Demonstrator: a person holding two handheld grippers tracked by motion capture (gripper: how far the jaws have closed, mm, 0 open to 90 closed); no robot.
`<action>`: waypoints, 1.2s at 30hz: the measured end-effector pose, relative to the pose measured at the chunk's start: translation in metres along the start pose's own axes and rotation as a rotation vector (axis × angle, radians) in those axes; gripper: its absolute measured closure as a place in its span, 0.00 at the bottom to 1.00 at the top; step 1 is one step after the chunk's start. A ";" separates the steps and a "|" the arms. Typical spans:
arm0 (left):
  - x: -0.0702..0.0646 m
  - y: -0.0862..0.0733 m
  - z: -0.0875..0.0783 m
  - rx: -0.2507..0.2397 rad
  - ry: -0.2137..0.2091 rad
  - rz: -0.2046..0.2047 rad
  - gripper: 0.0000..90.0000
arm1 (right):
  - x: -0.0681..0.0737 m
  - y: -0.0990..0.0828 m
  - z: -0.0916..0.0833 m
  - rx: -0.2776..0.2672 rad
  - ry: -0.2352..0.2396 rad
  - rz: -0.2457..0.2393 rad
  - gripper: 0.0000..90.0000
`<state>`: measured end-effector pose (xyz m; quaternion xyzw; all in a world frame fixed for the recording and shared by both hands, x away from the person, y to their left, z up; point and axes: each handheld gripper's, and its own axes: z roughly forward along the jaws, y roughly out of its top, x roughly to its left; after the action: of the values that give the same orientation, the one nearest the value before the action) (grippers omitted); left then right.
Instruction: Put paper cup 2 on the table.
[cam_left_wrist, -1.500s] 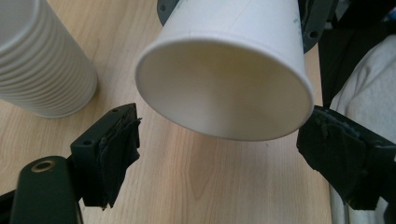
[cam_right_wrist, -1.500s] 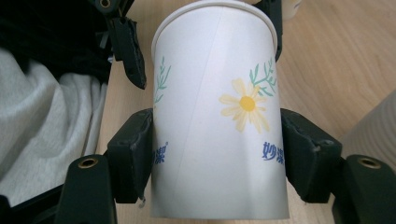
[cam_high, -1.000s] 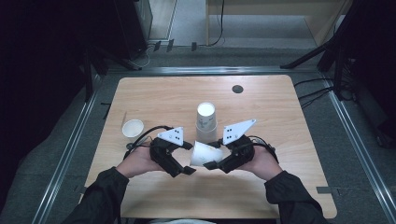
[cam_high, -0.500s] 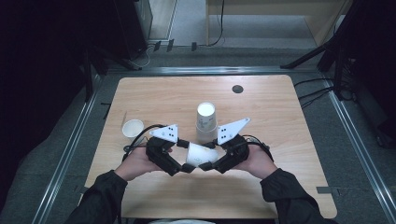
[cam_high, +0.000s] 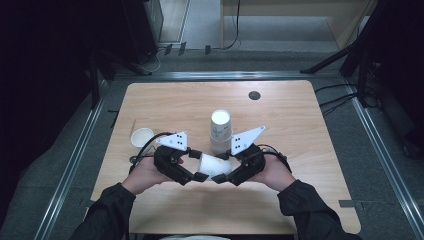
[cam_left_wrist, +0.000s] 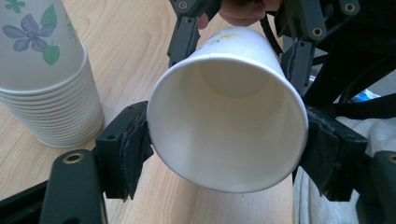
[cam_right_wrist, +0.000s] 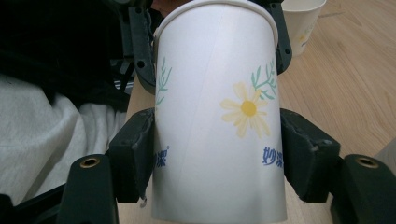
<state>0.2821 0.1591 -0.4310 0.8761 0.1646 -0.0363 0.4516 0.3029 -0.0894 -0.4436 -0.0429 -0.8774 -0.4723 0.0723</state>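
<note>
A white paper cup (cam_high: 213, 164) with a yellow flower print lies on its side in the air between my two grippers, low over the table's near half. My left gripper (cam_high: 198, 165) has just been closing, and its pads (cam_left_wrist: 127, 148) now press on the rim of the cup (cam_left_wrist: 224, 126), whose open mouth faces that camera. My right gripper (cam_high: 223, 167) is shut on the cup's (cam_right_wrist: 217, 116) lower wall, with one pad on each side.
An upside-down stack of flowered paper cups (cam_high: 220, 131) stands just behind the grippers, also to the left in the left gripper view (cam_left_wrist: 42, 70). A single cup (cam_high: 142, 136) sits upright at the table's left. A dark round disc (cam_high: 254, 95) lies far back.
The left gripper's jaws have closed in onto the cup's rim. Both hands stay in about the same place.
</note>
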 end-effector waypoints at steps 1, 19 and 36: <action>0.000 0.000 -0.001 -0.003 -0.002 -0.002 0.28 | 0.000 0.000 0.000 0.001 0.000 0.001 0.38; -0.002 0.001 -0.003 0.004 0.003 0.019 0.32 | 0.000 0.000 0.002 0.011 0.009 0.001 0.39; -0.009 0.004 -0.003 0.113 0.037 0.093 0.31 | 0.001 -0.002 0.004 0.026 -0.003 0.006 0.27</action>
<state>0.2746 0.1569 -0.4246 0.9074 0.1297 -0.0084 0.3997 0.3012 -0.0869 -0.4475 -0.0453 -0.8834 -0.4606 0.0729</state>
